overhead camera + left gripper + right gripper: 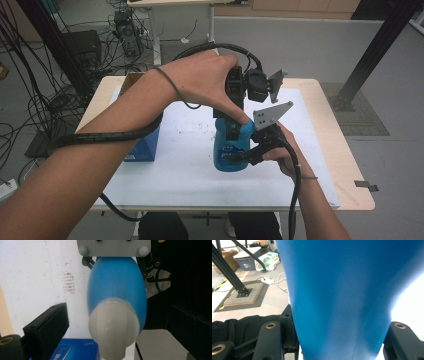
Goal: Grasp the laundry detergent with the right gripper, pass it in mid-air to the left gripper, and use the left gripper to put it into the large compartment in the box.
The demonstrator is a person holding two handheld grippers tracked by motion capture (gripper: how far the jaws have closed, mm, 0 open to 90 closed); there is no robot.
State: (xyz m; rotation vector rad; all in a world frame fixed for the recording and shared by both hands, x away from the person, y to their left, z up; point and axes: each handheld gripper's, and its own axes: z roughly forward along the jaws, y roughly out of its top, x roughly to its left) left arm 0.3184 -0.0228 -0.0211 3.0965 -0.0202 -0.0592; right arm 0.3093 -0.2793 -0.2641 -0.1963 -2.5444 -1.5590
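We find the blue bottle (232, 150) standing upright on the white mat (185, 170) near the middle of the table (345, 165), with a blue box (142, 145) well to its left on the same mat. In the high view, the right gripper (250, 152) comes in level from the right and meets the bottle's lower body; in the right gripper view the blue wall (342, 297) runs down between the two black jaws, which press on it from either side, so we read this gripper as clamped on the bottle. The left gripper (235, 107) hangs above the bottle and points down at its top. In the left gripper view we look down on the bottle's whitish cap (113, 325), which sits between the two jaws with a clear gap to each, so this gripper stands open around the cap without touching it. The grey plate (113, 247) of the right gripper shows at the upper edge of that view, just beyond the bottle's body (116, 282).
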